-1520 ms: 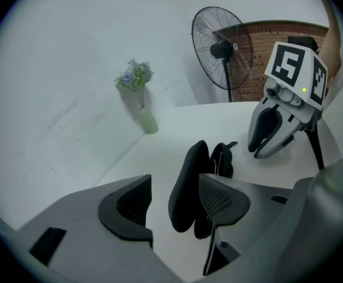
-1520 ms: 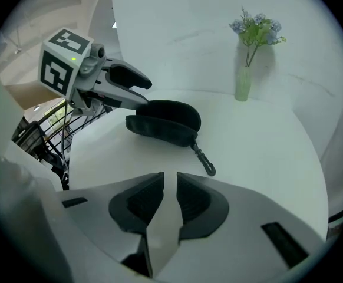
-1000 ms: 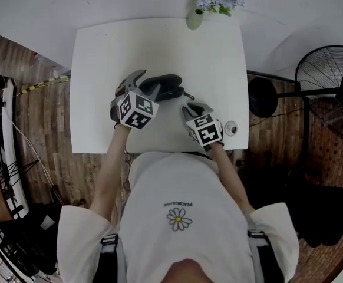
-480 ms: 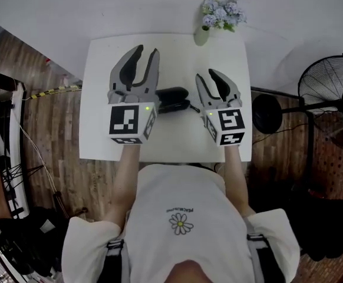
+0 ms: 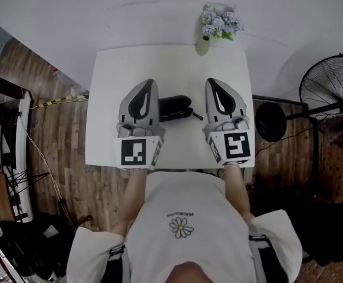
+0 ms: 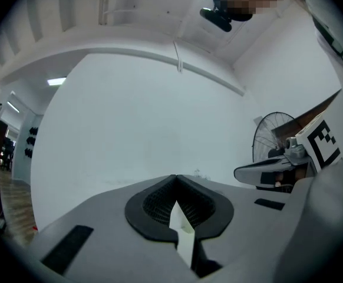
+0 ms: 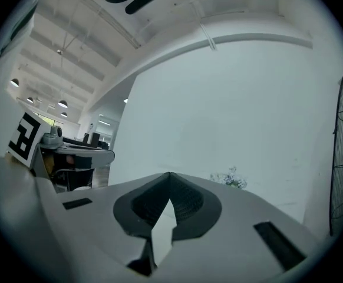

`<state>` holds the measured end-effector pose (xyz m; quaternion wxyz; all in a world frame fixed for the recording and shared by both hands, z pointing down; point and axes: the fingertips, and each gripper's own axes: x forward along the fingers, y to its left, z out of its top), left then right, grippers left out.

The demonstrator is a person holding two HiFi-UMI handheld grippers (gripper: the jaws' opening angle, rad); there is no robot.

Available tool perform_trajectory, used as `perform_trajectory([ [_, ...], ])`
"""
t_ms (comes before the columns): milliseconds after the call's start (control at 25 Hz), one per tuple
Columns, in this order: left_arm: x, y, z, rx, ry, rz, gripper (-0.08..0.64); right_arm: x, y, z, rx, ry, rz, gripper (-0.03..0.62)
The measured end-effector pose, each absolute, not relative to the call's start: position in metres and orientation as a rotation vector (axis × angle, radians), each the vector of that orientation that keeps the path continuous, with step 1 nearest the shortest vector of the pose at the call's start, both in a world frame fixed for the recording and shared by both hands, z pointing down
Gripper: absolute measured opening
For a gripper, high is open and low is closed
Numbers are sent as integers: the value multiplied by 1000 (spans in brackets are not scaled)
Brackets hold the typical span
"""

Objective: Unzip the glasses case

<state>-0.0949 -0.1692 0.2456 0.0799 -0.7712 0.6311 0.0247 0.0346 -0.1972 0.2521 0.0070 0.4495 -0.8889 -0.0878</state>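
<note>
Case (image 5: 174, 107): black, lying flat mid-table, long side across, nothing touching it. I can't tell from here whether the zip is open.
Left gripper (image 5: 150, 82): jaws have just closed, tips together, nothing between them. It's held up off the table and pointing at the wall; from above it sits over the case's left end.
Right gripper (image 5: 210, 81): same, jaws have just closed and it's empty. It's held up just right of the case.
Table (image 5: 109, 87): small, white, plain top. Vase (image 5: 203, 45) with pale blue flowers (image 5: 218, 17) stands at the far edge, right of centre, well apart from the case.
Wall (image 5: 130, 10): white, curving into the floor behind the table.
Floor (image 5: 56, 128): dark wood planks on both sides.
Fan (image 5: 330, 90): black, on a stand, right of the table, with a round black base (image 5: 270, 121) beside the table's right edge.
Left side: dark gear and loose cables (image 5: 39, 158) on the floor.
</note>
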Motion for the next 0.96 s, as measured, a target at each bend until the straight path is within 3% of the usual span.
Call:
perform_trajectory([
  [960, -102, -158, 241, -2222, 1938, 78, 17, 41, -188, 268, 1414, -2711, -266, 8],
])
